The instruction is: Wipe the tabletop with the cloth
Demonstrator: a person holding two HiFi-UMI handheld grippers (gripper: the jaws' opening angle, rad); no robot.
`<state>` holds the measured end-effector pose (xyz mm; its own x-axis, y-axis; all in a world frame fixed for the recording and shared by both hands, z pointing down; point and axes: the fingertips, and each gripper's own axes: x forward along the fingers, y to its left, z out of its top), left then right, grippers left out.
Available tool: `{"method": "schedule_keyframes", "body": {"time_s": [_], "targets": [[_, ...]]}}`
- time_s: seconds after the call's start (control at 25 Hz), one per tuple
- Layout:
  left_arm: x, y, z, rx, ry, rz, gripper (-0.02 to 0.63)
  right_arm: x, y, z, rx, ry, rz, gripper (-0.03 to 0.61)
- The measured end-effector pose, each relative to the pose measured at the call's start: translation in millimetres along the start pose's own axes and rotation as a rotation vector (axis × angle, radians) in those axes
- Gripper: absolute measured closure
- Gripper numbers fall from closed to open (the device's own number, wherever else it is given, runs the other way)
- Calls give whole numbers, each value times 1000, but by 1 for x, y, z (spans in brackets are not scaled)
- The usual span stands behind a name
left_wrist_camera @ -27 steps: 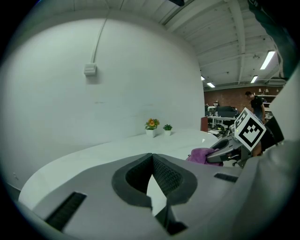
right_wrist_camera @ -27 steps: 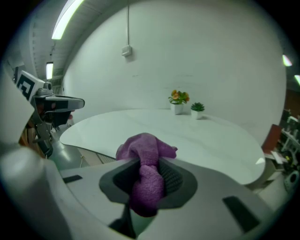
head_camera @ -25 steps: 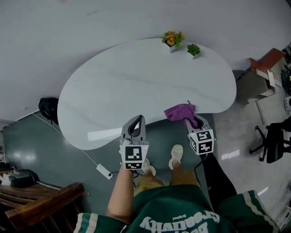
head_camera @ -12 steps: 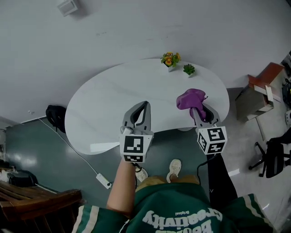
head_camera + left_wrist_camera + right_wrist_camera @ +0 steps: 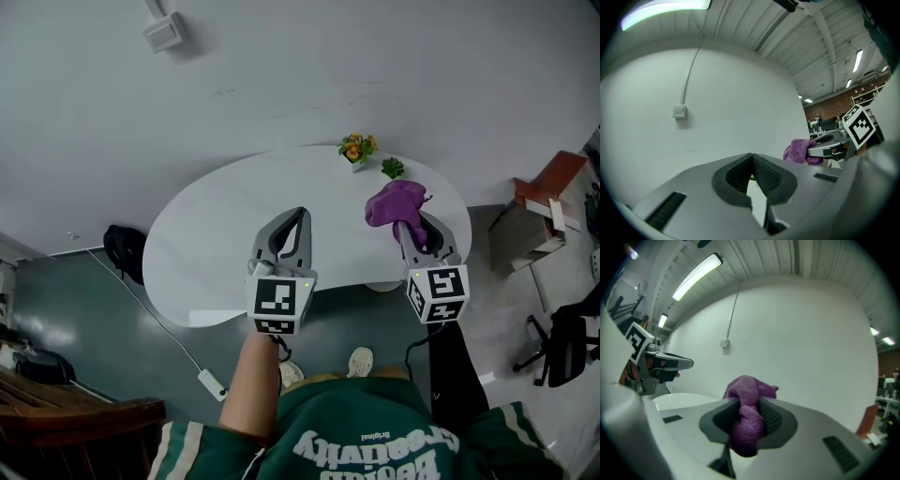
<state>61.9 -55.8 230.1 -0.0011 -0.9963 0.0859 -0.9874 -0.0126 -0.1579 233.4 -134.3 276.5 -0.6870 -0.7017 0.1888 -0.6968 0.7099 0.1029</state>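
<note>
The right gripper (image 5: 412,230) grips the bunched purple cloth (image 5: 394,202) above the white tabletop's (image 5: 216,234) right end, the left gripper (image 5: 298,217) hangs clenched and empty, and a careless far sweep could topple the potted plants (image 5: 356,150).

Upside-down print on shirt (image 5: 366,433), unreadable

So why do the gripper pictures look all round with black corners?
Left gripper view: the wide lens curves everything, leaving dark corners. Right gripper view: same, and the close purple cloth looks a bit blurry. Head view: straighter, with glare on the table.
</note>
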Motion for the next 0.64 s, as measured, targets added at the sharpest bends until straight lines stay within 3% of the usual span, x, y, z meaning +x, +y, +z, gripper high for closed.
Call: {"method": "schedule_keyframes", "body": {"time_s": [0.64], "targets": [[-1, -7, -9, 17, 16, 25, 613, -2, -12, -6, 10, -9, 17, 480]]}}
